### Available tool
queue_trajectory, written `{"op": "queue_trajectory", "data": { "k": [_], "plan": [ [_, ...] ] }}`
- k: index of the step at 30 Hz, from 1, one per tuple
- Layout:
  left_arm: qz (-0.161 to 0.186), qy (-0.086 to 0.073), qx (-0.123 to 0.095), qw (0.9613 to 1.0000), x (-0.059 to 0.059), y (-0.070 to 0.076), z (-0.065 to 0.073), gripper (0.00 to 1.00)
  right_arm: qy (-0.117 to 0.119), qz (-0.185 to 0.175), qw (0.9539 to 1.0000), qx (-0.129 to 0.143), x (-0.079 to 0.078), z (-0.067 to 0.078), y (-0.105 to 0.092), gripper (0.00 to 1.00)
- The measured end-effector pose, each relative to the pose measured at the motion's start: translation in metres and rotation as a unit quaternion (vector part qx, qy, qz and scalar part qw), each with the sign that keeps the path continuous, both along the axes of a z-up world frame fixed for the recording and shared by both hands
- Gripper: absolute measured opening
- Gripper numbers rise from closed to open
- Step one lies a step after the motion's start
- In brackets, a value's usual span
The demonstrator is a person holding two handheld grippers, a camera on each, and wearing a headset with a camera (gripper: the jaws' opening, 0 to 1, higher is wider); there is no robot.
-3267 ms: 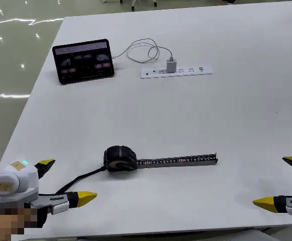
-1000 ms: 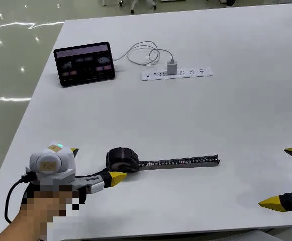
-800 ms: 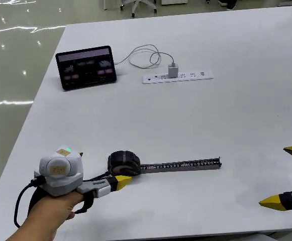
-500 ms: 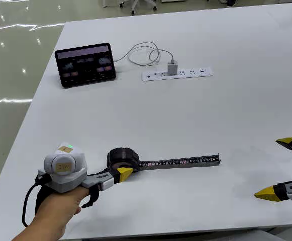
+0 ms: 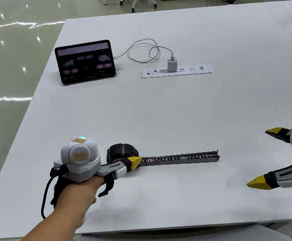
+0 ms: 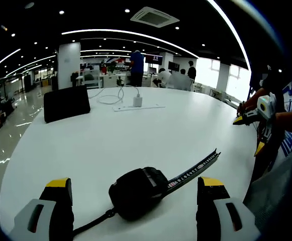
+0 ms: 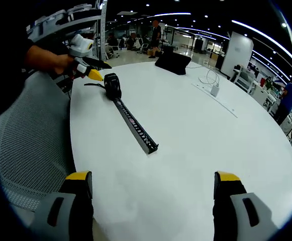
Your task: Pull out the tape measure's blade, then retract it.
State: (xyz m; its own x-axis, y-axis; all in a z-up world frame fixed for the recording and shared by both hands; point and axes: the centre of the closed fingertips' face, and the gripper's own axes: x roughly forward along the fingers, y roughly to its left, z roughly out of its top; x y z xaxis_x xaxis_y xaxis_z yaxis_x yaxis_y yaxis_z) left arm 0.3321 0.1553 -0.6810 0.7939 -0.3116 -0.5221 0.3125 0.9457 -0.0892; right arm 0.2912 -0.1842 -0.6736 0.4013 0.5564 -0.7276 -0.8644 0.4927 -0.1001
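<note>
The black tape measure lies on the white table, its blade pulled out to the right and lying flat. My left gripper stands open with a jaw on each side of the case, one yellow tip near the blade's root. In the left gripper view the case sits between the open jaws of the left gripper, apart from both, and the blade runs off to the right. My right gripper is open beyond the blade's end. In the right gripper view the blade's end lies ahead of the right gripper.
A dark tablet stands at the back left. A white power strip with a charger and a looped cable lies behind the tape. A grey mesh chair is at the table's near edge.
My left gripper has moved right along the near edge until its open jaws flank the tape's case. My right gripper has shifted a little left. The tape has stayed put.
</note>
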Motion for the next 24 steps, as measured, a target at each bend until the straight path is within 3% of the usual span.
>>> {"op": "queue_trajectory", "data": {
  "k": [4,9,24],
  "plan": [
    [0.017,0.010,-0.004,0.9998,0.001,-0.001,-0.010,1.00,0.003,0.011,0.9999,-0.008,0.003,-0.002,0.005,0.95],
    [0.051,0.025,-0.024,0.9981,0.003,0.001,-0.019,1.00,0.009,0.027,0.9994,-0.018,0.007,-0.004,0.011,0.95],
    [0.044,0.011,-0.023,0.9987,0.010,-0.009,-0.029,0.97,0.028,0.086,0.9950,-0.044,0.016,-0.019,0.032,0.88]
  ]
}}
